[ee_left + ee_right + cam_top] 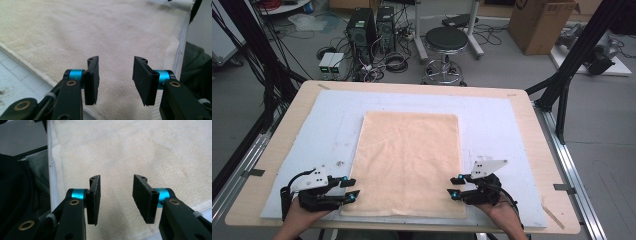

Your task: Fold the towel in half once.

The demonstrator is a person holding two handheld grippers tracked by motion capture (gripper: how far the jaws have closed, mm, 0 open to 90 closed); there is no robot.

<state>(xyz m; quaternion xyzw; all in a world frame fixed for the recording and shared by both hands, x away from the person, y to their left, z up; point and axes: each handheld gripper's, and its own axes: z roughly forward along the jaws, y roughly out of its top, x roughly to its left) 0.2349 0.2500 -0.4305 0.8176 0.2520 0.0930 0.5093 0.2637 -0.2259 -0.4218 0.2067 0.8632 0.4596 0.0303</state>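
towel (408, 162) first: from the high view i see a peach-coloured terry towel lying flat in the middle of a pale blue mat (492, 120) on a light wooden table (532, 145), long side running from 12 to 6 o'clock, near edge close to the mat's front edge. only this view gives me both tools at once: my left gripper (353, 188) sits at the towel's 7 o'clock corner, my right gripper (453, 186) at its 5 o'clock corner, each pointing inward over the cloth.

the left gripper view brings in what the high one can't: the fuzzy nap, a folded double edge running off toward 8 o'clock, and the jaws standing apart with nothing between them but towel below. the right gripper view shows the same looped pile with faint creases, the hem beside the mat edge at 11 o'clock, and its jaws likewise parted, holding nothing.
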